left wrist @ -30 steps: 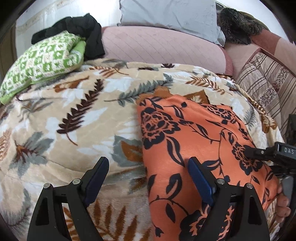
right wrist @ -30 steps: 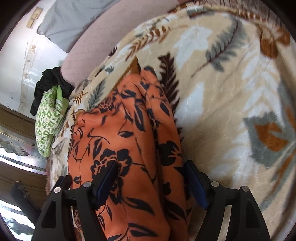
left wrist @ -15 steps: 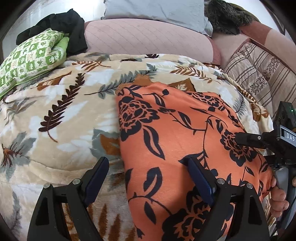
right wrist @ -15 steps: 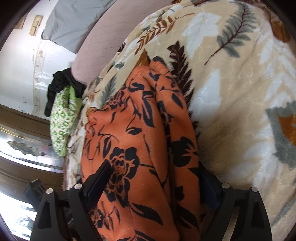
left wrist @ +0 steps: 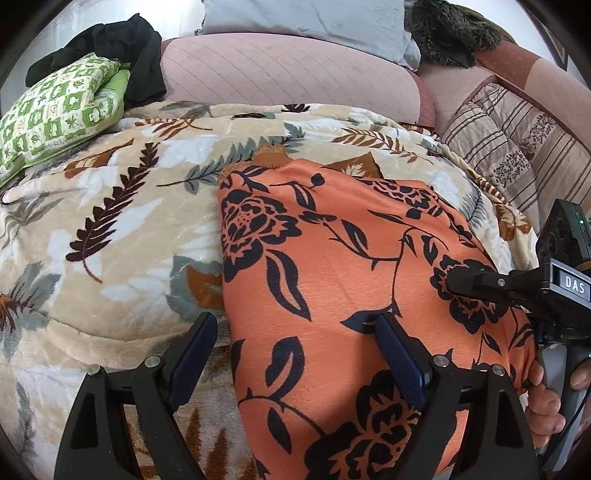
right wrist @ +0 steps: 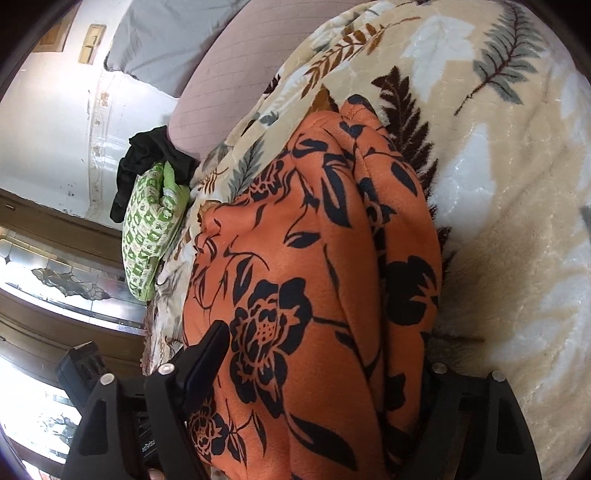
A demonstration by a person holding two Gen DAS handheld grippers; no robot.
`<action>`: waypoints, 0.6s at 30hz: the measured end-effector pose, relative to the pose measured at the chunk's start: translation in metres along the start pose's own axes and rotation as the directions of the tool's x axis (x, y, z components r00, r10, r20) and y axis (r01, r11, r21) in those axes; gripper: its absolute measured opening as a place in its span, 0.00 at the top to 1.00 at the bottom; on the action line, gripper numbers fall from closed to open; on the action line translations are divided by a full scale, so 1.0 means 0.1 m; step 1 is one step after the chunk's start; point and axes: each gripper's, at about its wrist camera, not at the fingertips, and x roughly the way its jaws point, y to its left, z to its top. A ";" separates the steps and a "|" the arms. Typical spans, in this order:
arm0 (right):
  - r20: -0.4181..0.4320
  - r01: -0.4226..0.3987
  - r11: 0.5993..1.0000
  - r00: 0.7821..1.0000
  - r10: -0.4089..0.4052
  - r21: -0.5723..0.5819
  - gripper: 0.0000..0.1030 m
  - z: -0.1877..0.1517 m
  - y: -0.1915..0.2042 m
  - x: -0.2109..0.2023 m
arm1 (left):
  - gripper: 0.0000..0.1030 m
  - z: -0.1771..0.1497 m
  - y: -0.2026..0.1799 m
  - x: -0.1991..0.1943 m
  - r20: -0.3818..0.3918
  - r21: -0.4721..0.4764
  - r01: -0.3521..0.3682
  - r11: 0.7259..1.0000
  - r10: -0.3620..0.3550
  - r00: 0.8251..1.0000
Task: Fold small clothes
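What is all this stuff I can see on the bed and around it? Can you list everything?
orange garment: one, orange with black flowers, folded on the blanket, between both claws
blanket: one, cream with brown and grey leaves, covering the bed
green cushion: one, green and white, far left corner
black clothing: one heap, black, on and behind the green cushion
pink bolster: one, dusty pink, along the head of the bed
grey pillow: one, pale grey, behind the bolster
striped cushion: one, beige and brown, far right
left claw: one, black, open
right claw: one, black, astride the garment's fold
hand: one, holding the right claw's handle
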 end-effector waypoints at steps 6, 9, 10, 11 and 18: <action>0.002 0.021 1.000 1.000 -0.021 -0.011 0.24 0.00 0.01 -0.01 | 0.15 -0.01 -0.07 -0.01 0.008 0.034 0.008 0.999 -0.008 1.000; 0.000 0.022 1.000 1.000 -0.022 -0.002 0.24 0.00 -0.01 -0.01 | 0.15 -0.01 -0.09 -0.01 0.009 0.042 0.006 0.999 -0.007 1.000; -0.001 0.024 1.000 1.000 -0.024 -0.003 0.24 0.00 0.00 0.00 | 0.15 -0.01 -0.09 -0.01 0.008 0.042 0.007 0.999 -0.007 1.000; -0.001 0.025 1.000 1.000 -0.025 -0.004 0.24 0.00 0.00 0.00 | 0.15 -0.01 -0.08 -0.01 0.008 0.041 0.008 0.999 -0.008 1.000; -0.003 0.029 1.000 1.000 -0.029 -0.003 0.24 0.00 0.00 0.02 | 0.15 -0.02 -0.10 0.00 0.006 0.047 0.012 0.999 -0.013 1.000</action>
